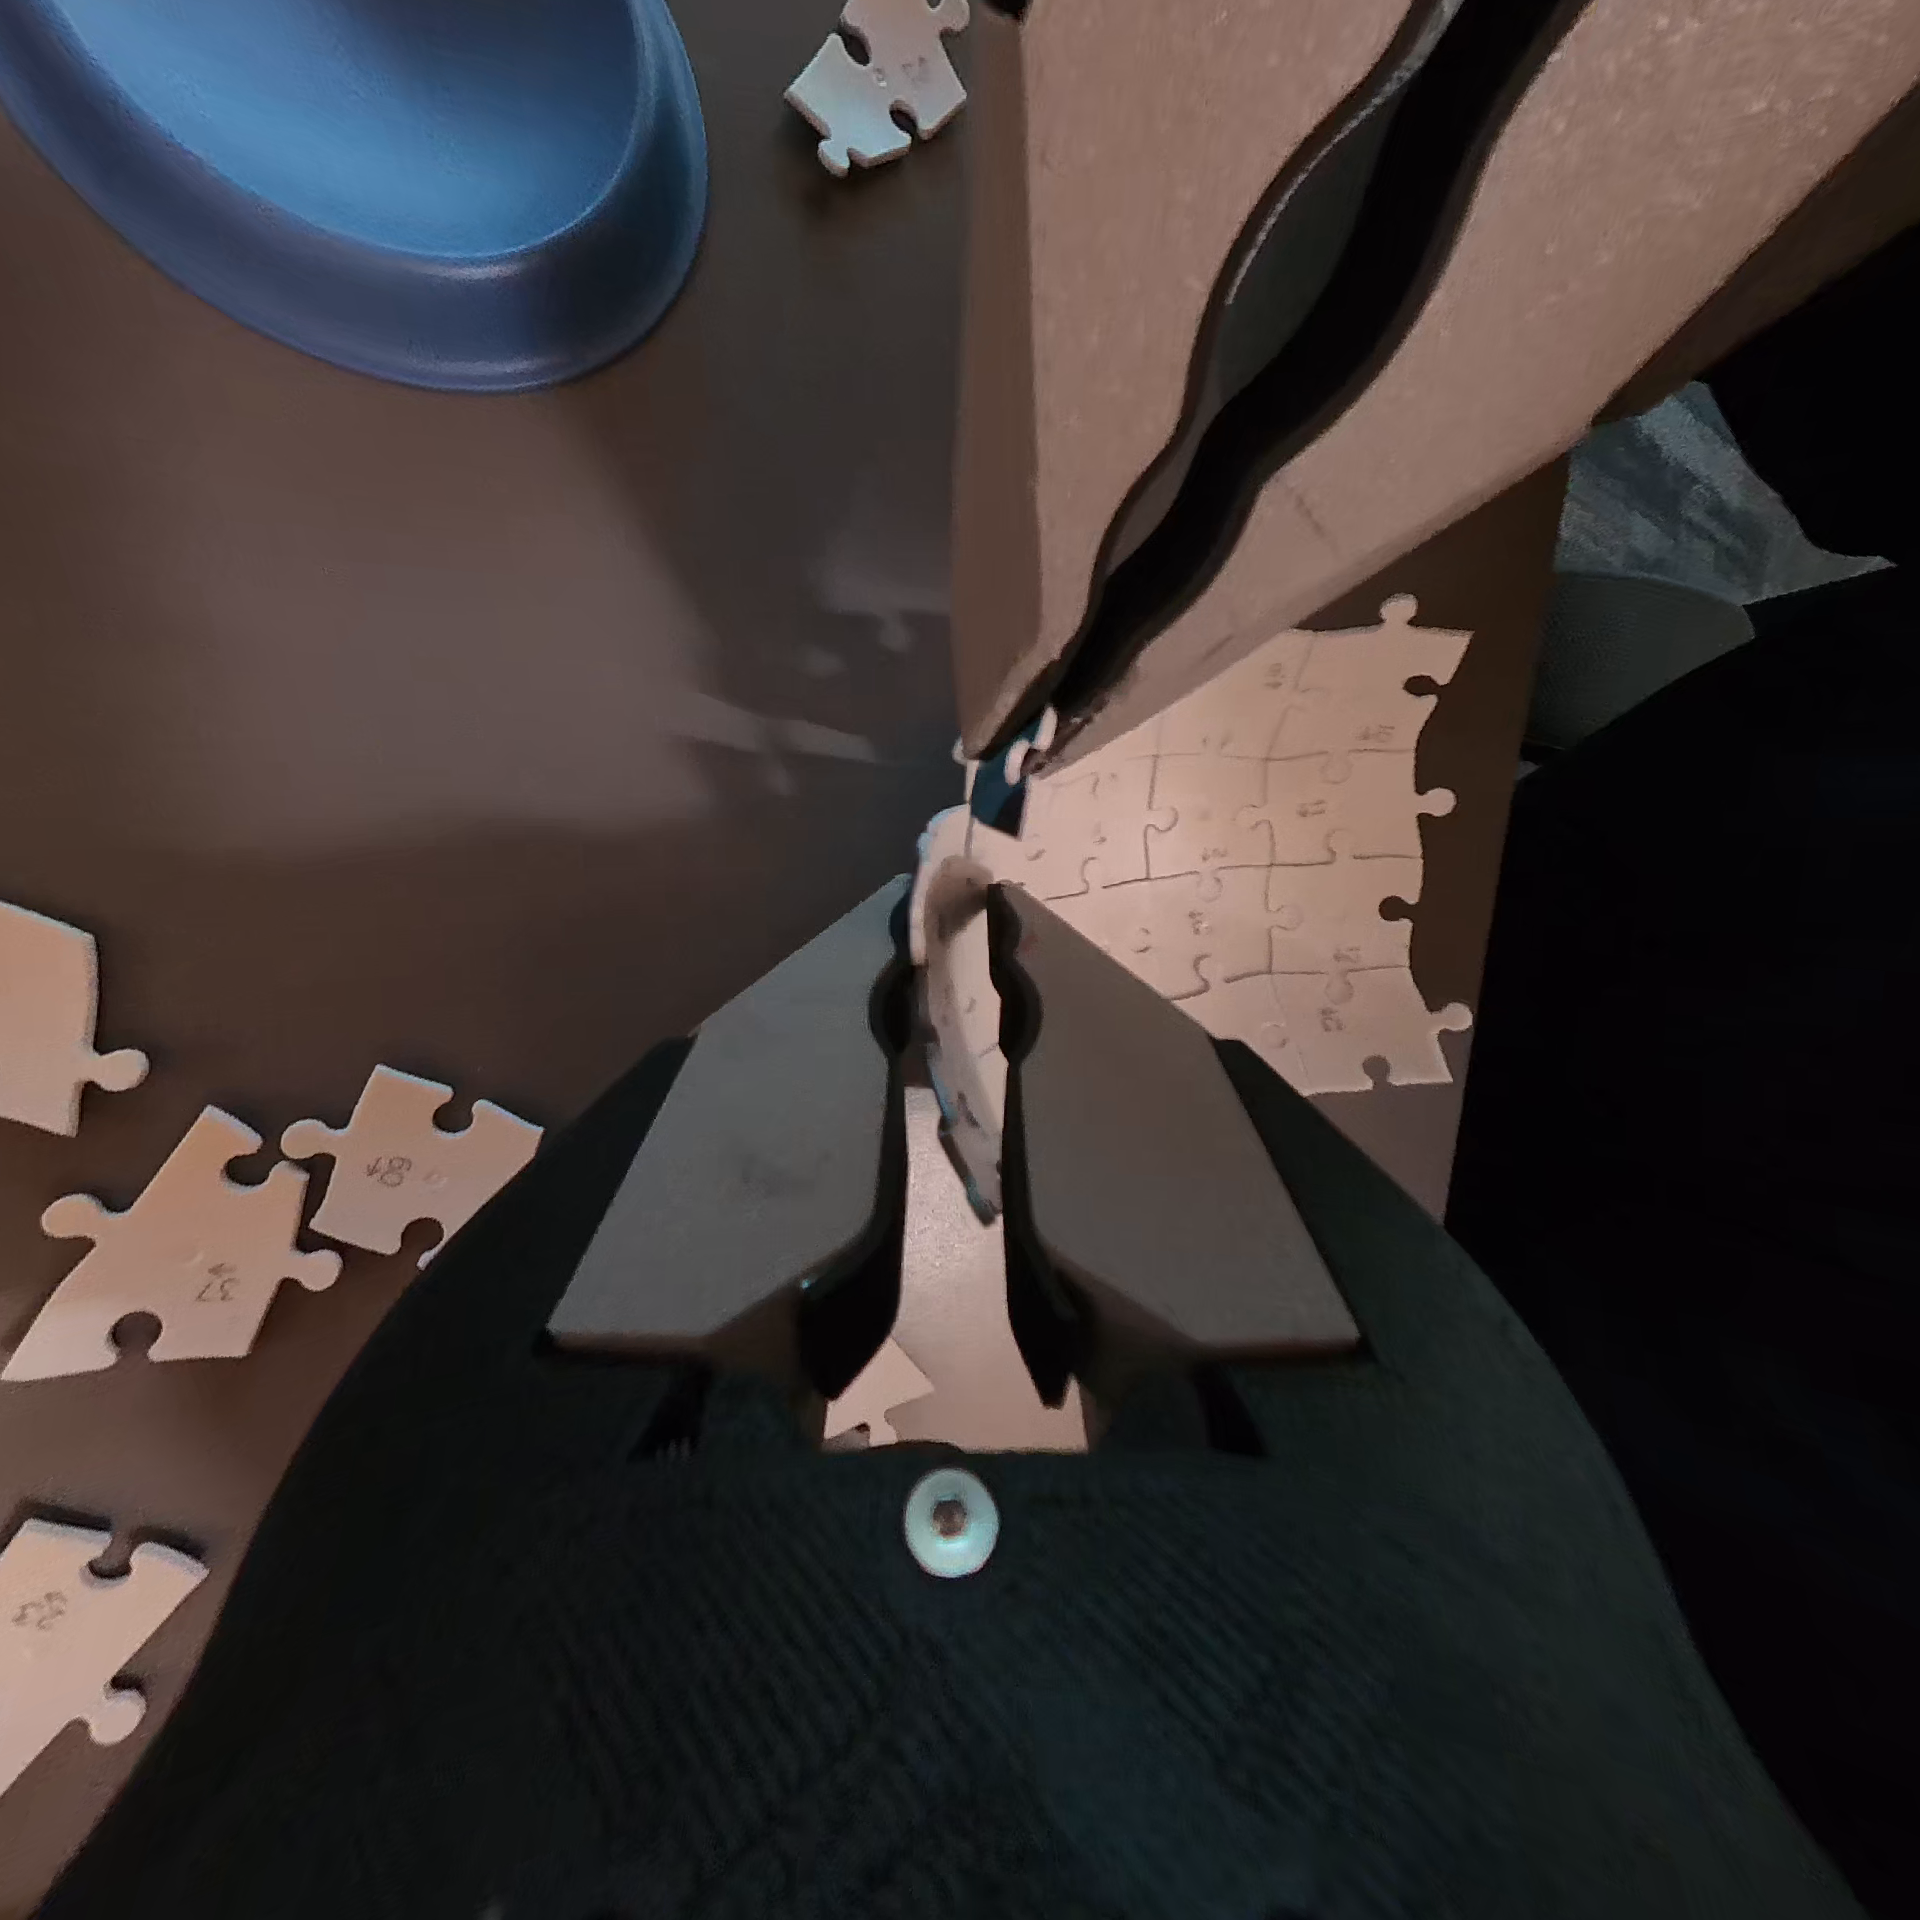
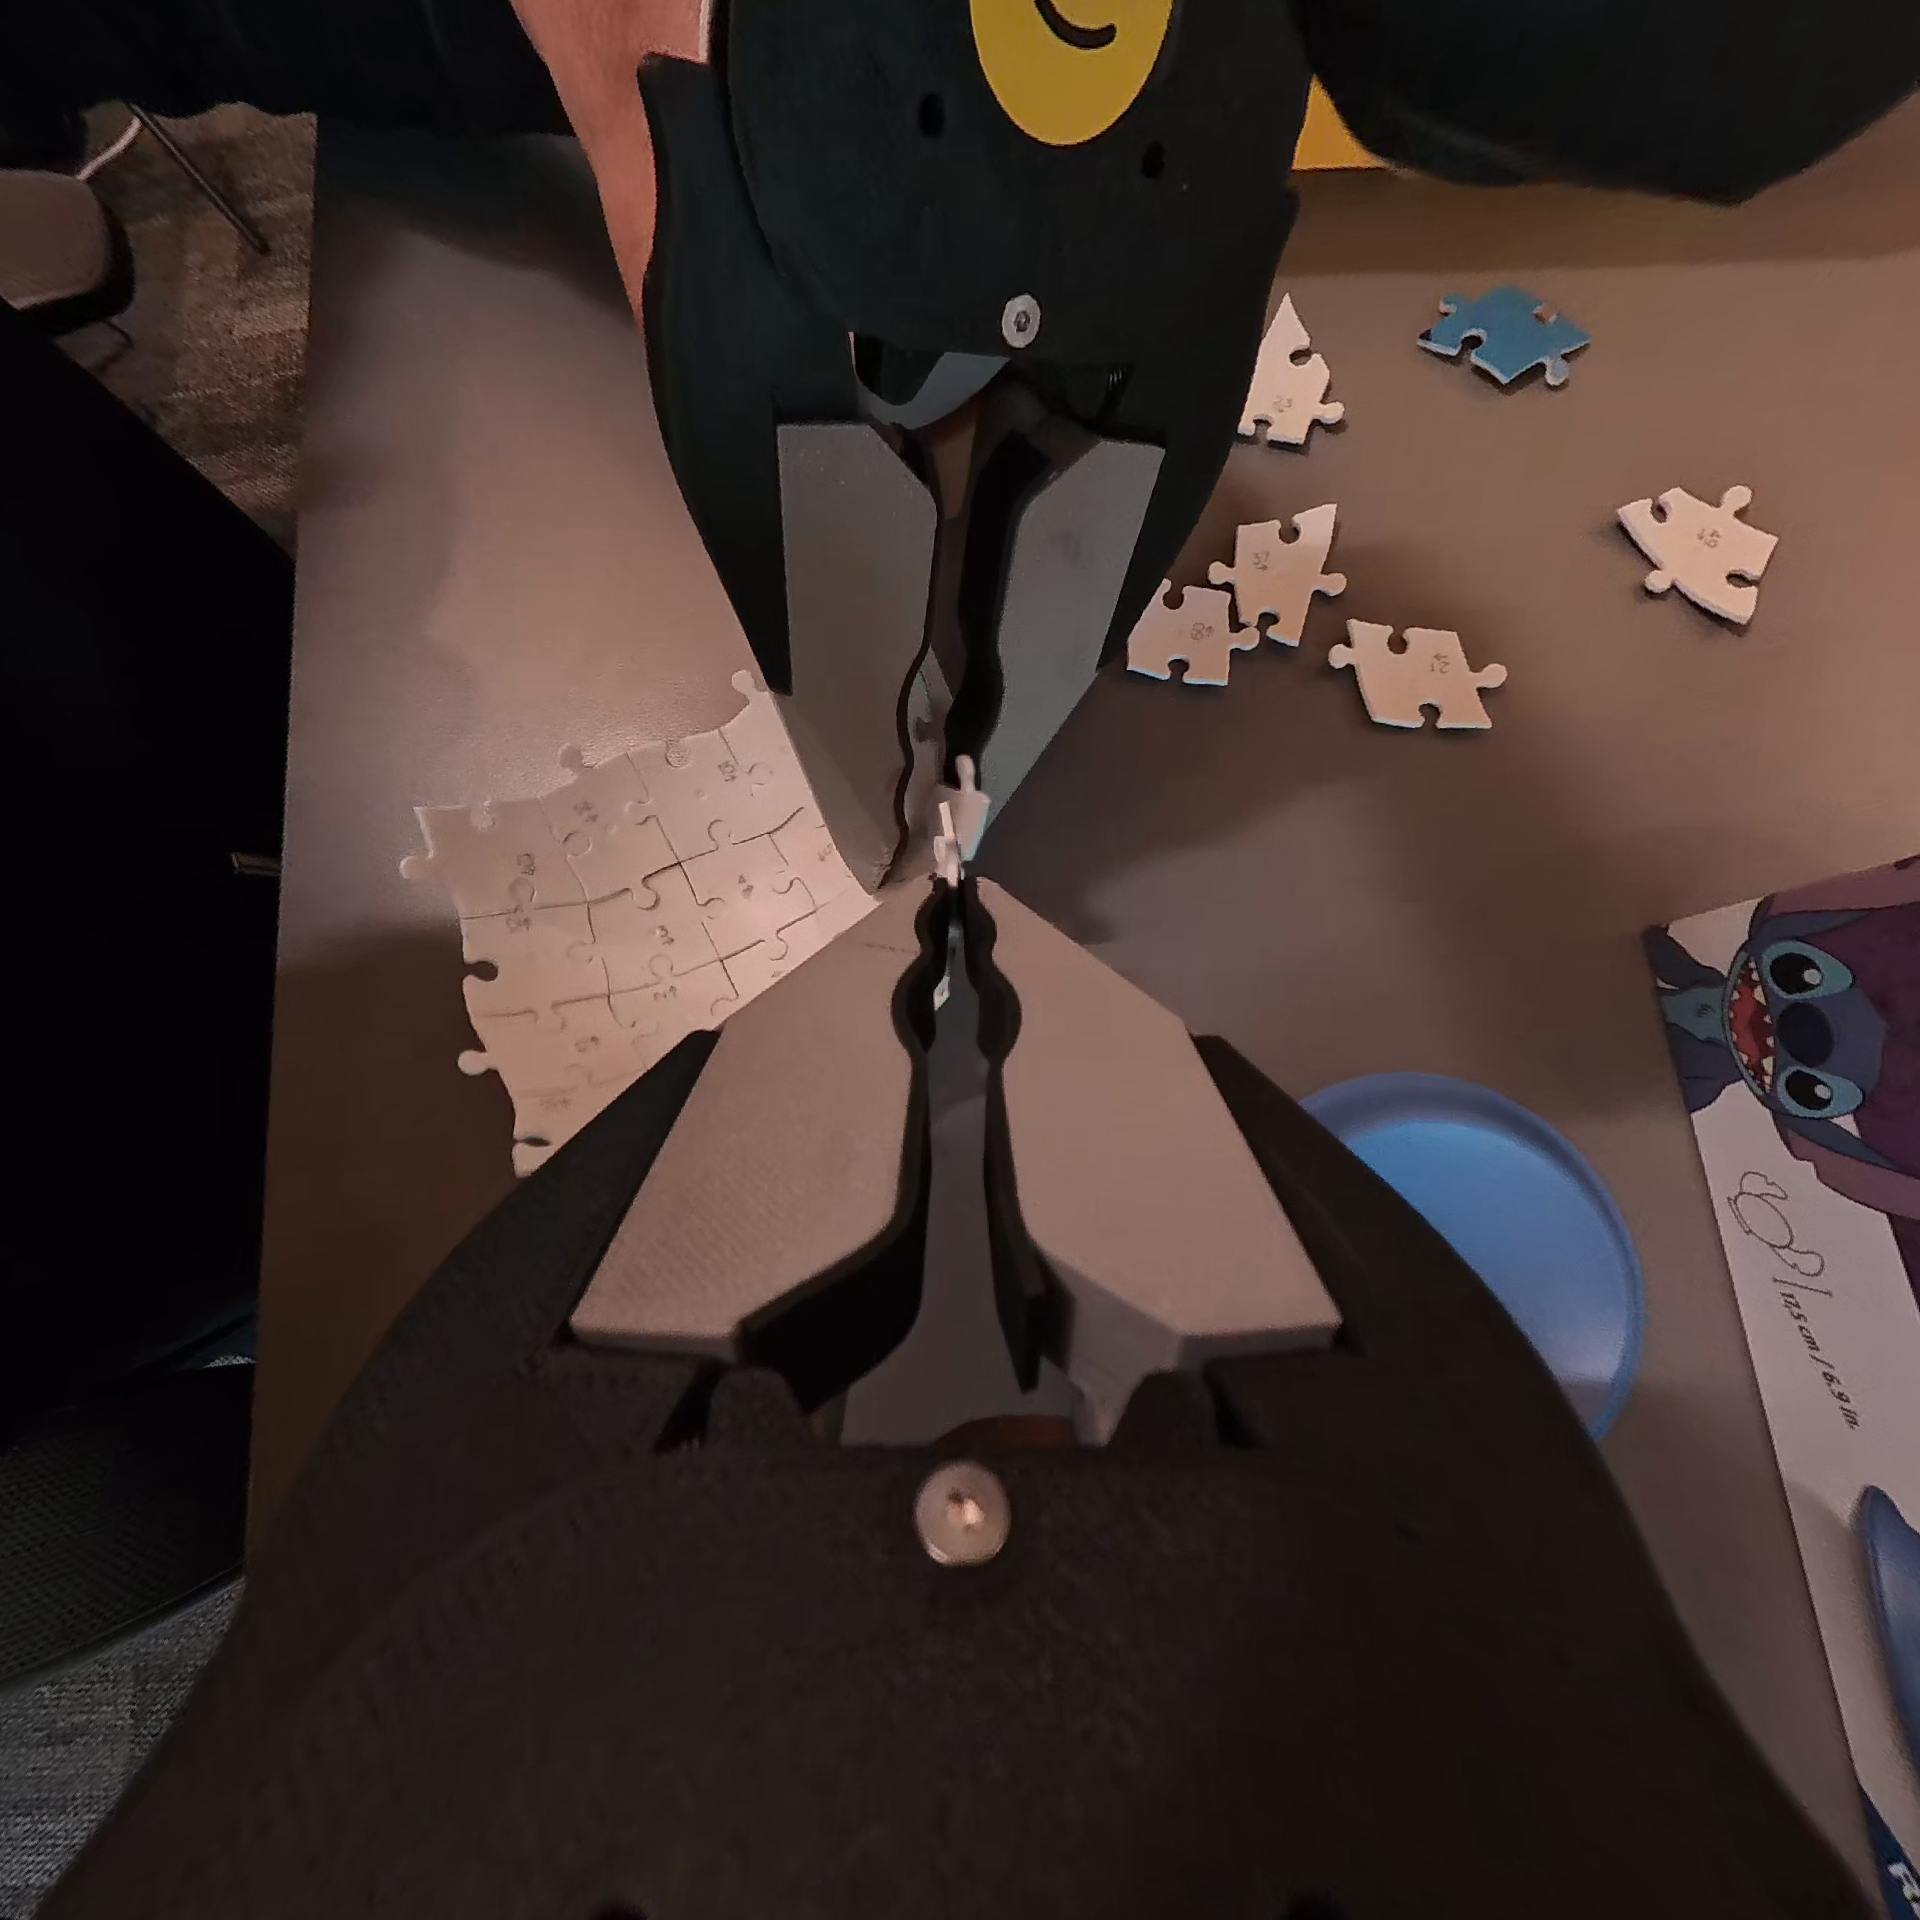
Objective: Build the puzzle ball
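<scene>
Both grippers, left gripper [image 1: 951,904] and right gripper [image 2: 956,894], pinch small pieces together above the table [image 2: 1247,831], while only one assembled patch [image 2: 644,914] at 9 o'clock is done and many loose pieces [image 2: 1418,675] at 2 o'clock remain, so the ball seems far from built.

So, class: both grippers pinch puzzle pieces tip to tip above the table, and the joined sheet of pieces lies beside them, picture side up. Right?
Not quite. The joined sheet lies blank, numbered side up, as the right wrist view shows. Both the left gripper and the right gripper do pinch pieces tip to tip.
</scene>
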